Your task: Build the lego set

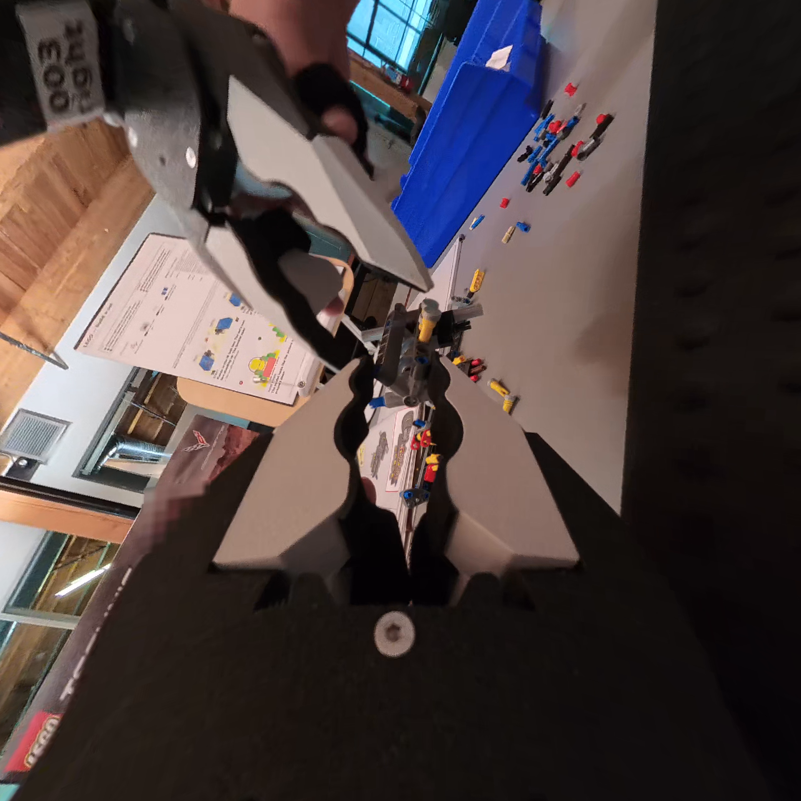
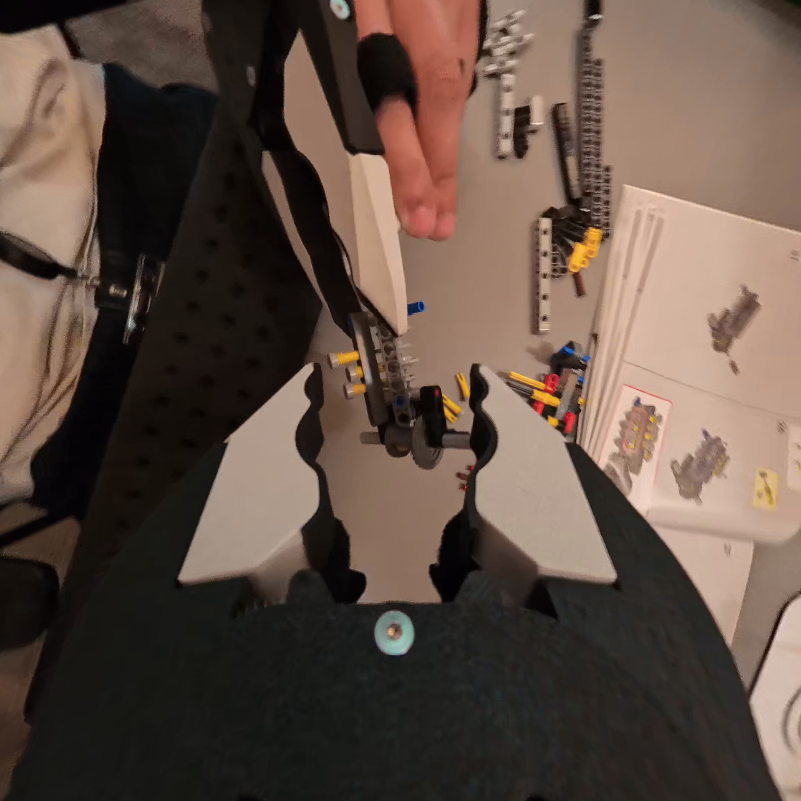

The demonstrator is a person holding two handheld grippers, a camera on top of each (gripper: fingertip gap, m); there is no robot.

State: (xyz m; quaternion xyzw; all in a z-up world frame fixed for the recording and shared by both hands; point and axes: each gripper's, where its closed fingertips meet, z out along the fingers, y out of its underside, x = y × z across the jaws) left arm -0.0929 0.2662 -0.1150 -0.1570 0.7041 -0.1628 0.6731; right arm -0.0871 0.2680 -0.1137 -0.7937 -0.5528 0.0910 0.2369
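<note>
Above the grey table [image 2: 433, 260] | boxed set [image 1: 130, 563] and sticker on your right gripper [image 2: 395, 377] carry print | your left gripper [image 1: 401, 368] clamps the lego assembly [image 1: 405, 355] | right gripper's fingers gape around its axle end

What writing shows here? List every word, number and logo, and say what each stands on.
I do not transcribe writing; this is where it stands.
White tag on the right tongs: a printed number and word.
White instruction poster: text blurred.
Dark cardboard box: red logo patch, emblem, pale lettering.
Open white instruction booklet: page numbers too small.
Grey lego assembly in the left tongs: none visible.
</note>
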